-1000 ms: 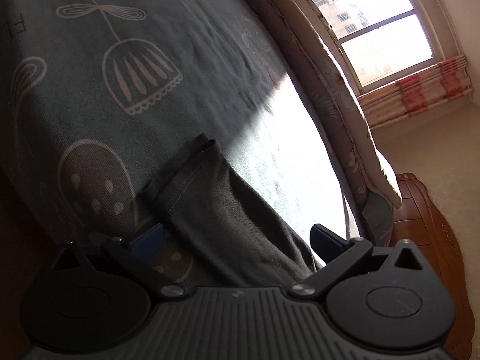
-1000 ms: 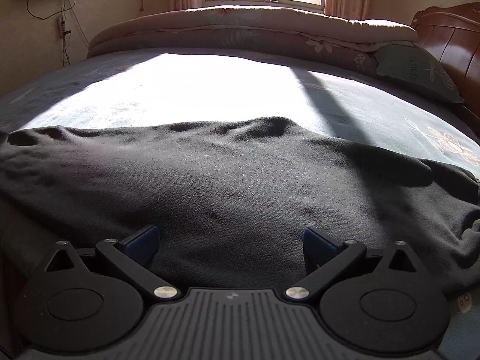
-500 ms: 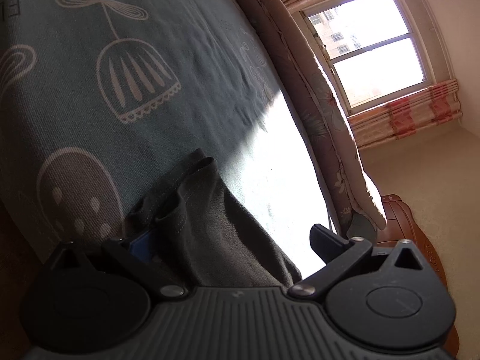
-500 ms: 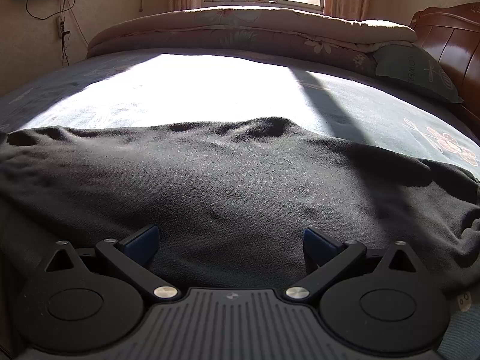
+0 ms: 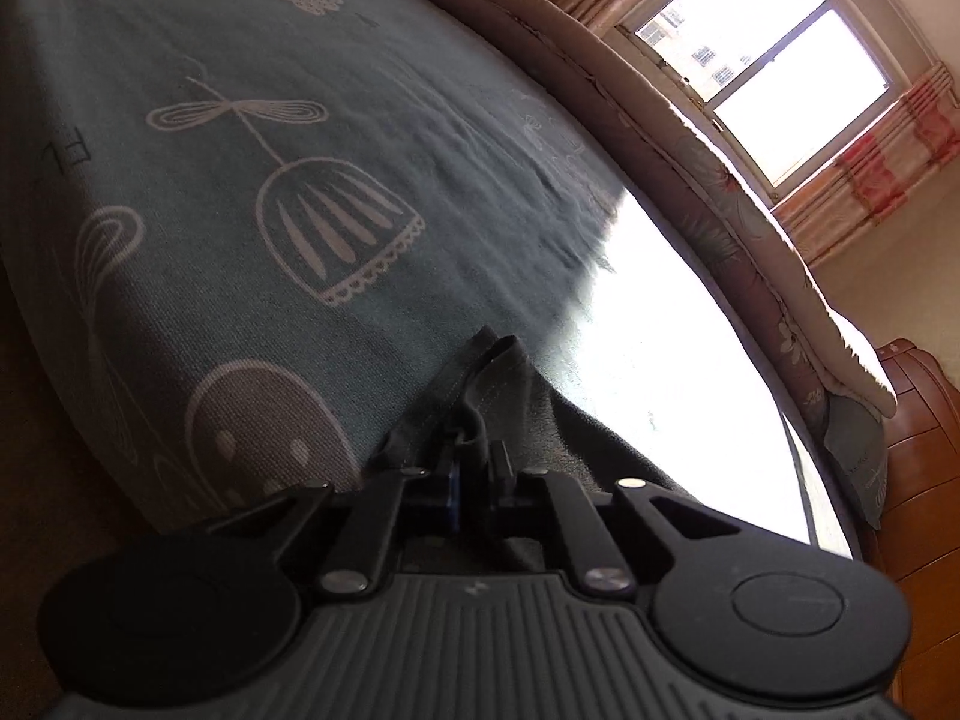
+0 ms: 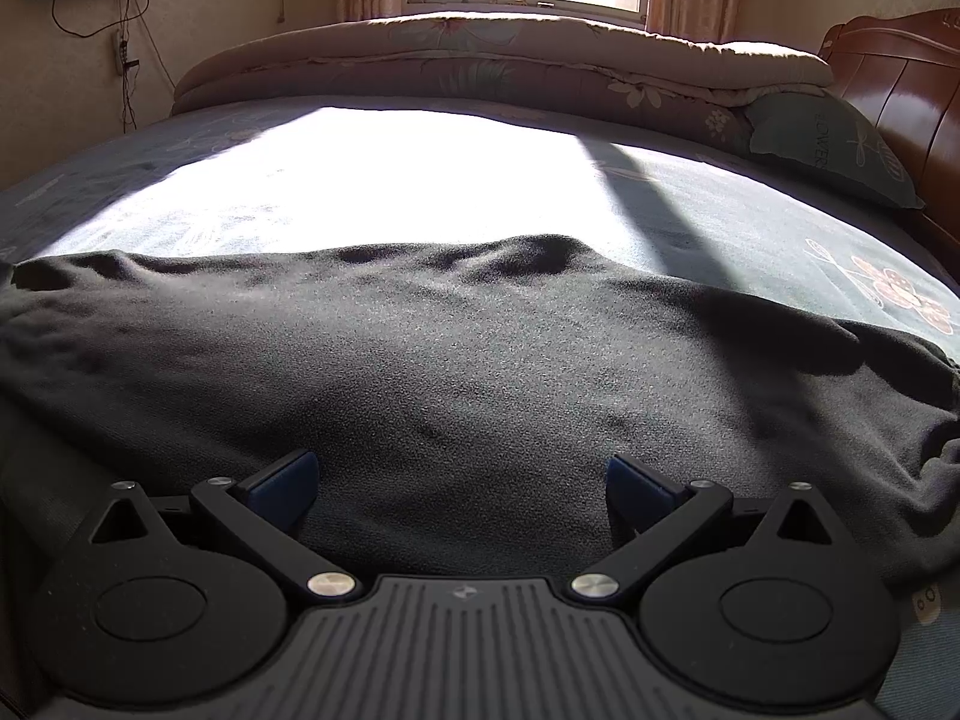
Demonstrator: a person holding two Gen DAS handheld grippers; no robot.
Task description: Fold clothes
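garment [image 6: 456,372]: dark, spread on bed [image 6: 420,162], hem at 12 o'clock of left gripper [image 5: 474,471] | left: pinched on hem corner | right gripper [image 6: 461,483]: wide over cloth | handling: likely soft, light, limp; best taken at hems, corners

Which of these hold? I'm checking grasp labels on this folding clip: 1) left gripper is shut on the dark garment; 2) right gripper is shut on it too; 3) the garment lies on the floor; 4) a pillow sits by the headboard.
1) True: the left gripper pinches the dark garment at its hem.
2) False: the right gripper is open, over the cloth.
3) False: it lies on the bed.
4) True: the pillow rests beside the wooden headboard.
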